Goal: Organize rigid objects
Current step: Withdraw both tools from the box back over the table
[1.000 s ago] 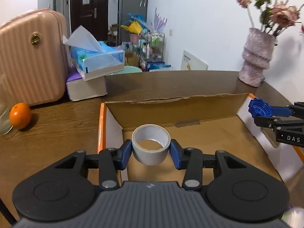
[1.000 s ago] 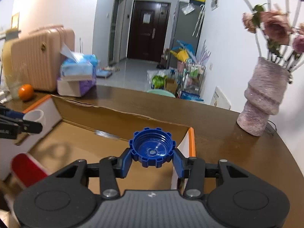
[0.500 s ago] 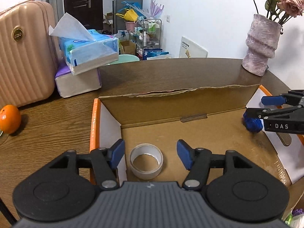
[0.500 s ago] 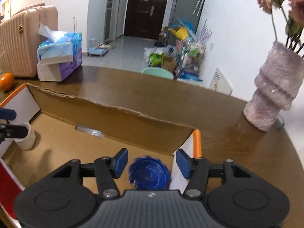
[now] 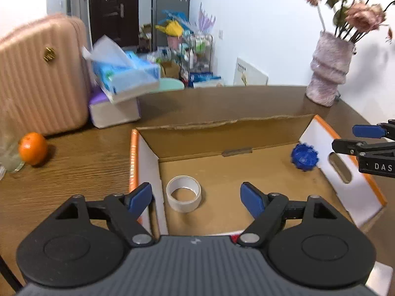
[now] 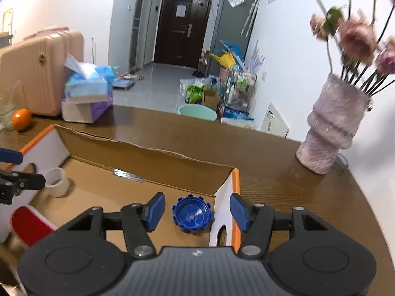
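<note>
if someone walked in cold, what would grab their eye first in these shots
Probably the open cardboard box on the wooden table, with a white roll of tape on its floor near the left wall and a blue notched plastic cap by the right wall. Both grippers, left and right, hang open over them.

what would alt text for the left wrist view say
The open left gripper hovers over a cardboard box on a wooden table, with a roll of tape lying between its fingers and a blue cap at the box's right end.
</note>
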A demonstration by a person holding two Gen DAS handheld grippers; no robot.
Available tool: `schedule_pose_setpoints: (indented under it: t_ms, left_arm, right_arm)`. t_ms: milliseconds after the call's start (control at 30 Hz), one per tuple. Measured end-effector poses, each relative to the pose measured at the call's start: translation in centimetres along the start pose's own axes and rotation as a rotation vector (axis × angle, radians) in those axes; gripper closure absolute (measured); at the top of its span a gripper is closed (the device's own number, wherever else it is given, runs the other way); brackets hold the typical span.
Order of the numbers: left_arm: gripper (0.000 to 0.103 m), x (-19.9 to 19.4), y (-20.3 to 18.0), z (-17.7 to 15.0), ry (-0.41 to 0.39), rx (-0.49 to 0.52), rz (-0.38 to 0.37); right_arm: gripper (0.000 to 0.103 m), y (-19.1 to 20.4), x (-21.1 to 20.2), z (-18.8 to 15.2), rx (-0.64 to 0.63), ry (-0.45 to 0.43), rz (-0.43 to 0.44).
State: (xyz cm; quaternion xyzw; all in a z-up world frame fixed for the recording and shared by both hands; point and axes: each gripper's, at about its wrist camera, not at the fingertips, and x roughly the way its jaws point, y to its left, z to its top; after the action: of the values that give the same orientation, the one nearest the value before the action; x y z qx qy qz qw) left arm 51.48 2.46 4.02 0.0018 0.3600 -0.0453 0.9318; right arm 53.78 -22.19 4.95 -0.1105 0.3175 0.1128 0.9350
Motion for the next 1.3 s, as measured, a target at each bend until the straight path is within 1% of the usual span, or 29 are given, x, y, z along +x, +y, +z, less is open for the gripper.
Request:
schedule_pose_setpoints:
  t_ms: [133, 200, 233, 267, 300, 367, 400, 500, 567, 667, 767, 867, 967, 1100, 1233, 1300]
  left_arm:
    - [0.02, -4.7, -0.5, -1.0, -0.073, -0.006, 0.025]
    - [0.016, -7.2, -0.8, -2.1, -0.129, -0.014, 0.036]
    - [0.014, -8.2, -0.9, -2.6, -0.165, -0.021, 0.034]
    - [0.008, -9.2, -1.1, -3.3, -0.206, -0.029, 0.036]
    - [0.006, -10.3, -1.2, -4.1, -0.251, -0.04, 0.049]
    - [0.006, -11.9, -1.5, -5.3, -0.313, -0.064, 0.067]
    - [0.005, -12.6, -1.6, -6.1, -0.338, -0.08, 0.071]
    - [0.002, -14.5, -2.0, -7.9, -0.396, -0.107, 0.069]
    - [0.001, -15.5, -2.5, -9.1, -0.439, -0.098, 0.076]
    - [0.0, -16.9, -3.6, -10.7, -0.49, -0.055, 0.091]
    - [0.0, -18.0, -4.4, -12.0, -0.514, -0.019, 0.091]
    - [0.0, -19.1, -5.0, -13.2, -0.514, -0.025, 0.1]
    - [0.0, -20.4, -5.5, -14.8, -0.496, -0.06, 0.093]
    - [0.0, -21.9, -6.2, -17.4, -0.444, -0.091, 0.071]
    - [0.0, -23.8, -7.0, -20.7, -0.429, -0.105, 0.055]
    - [0.0, -24.7, -7.3, -22.4, -0.42, -0.117, 0.034]
  right_arm:
    - [0.037, 0.5, -4.5, -0.7, 0.004, -0.07, 0.018]
    - [0.033, 0.8, -6.5, -1.3, 0.005, -0.111, 0.022]
    - [0.029, 1.0, -7.6, -1.7, 0.006, -0.147, 0.024]
    - [0.022, 1.2, -8.8, -2.2, 0.008, -0.187, 0.025]
    - [0.019, 1.3, -10.0, -2.9, 0.012, -0.234, 0.026]
    - [0.013, 1.6, -11.8, -4.2, 0.022, -0.313, 0.028]
    - [0.013, 1.8, -12.7, -5.0, 0.032, -0.342, 0.03]
    - [0.012, 2.3, -14.3, -7.0, 0.059, -0.382, 0.041]
    - [0.009, 2.8, -15.2, -8.2, 0.071, -0.403, 0.042]
    - [0.009, 3.4, -16.4, -9.7, 0.072, -0.425, 0.032]
    - [0.009, 3.9, -17.3, -10.9, 0.065, -0.422, 0.024]
    - [0.009, 4.3, -18.6, -12.0, 0.076, -0.42, 0.024]
    - [0.009, 4.5, -20.2, -13.7, 0.096, -0.414, 0.022]
    - [0.009, 5.0, -22.6, -16.8, 0.113, -0.408, 0.029]
    - [0.009, 5.2, -25.4, -20.3, 0.123, -0.403, 0.043]
    - [0.009, 5.3, -26.7, -22.1, 0.132, -0.411, 0.041]
